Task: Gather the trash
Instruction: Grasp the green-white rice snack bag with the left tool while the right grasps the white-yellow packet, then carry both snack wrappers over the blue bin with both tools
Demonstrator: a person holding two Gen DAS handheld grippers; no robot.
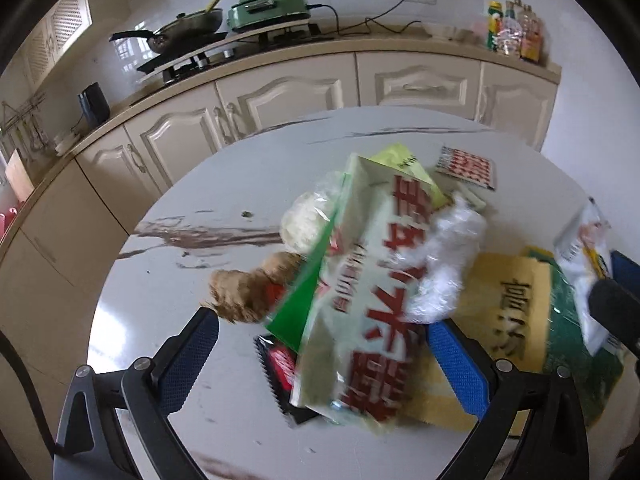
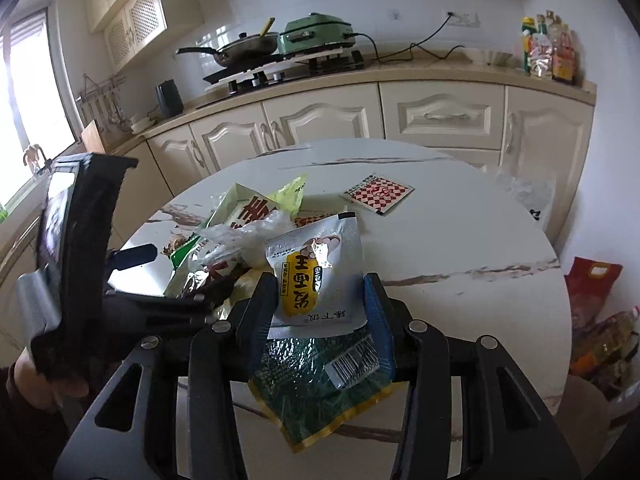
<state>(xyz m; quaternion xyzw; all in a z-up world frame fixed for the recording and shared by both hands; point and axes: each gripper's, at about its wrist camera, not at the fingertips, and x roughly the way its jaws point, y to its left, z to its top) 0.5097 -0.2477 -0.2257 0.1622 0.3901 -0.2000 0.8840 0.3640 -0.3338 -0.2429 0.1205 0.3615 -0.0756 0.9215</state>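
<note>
Two grippers work one heap of wrappers on the tabletop (image 2: 460, 240). Right gripper (image 2: 320, 300) has its jaws clamped on a white sachet (image 2: 316, 268). Left gripper (image 1: 320, 344), jaws apart, straddles the large noodle bag (image 1: 360, 280), whose long axis runs away from them.

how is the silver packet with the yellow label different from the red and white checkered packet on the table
The silver packet sits between the right gripper fingers, on top of the wrapper pile; the checkered packet lies alone, flat on the bare table, away from both grippers. The silver one is glossy foil with a yellow label and looks crinkled; the checkered one has a red and white pattern and looks smooth. Both are small, flat, sachet-like wrappers.
</note>
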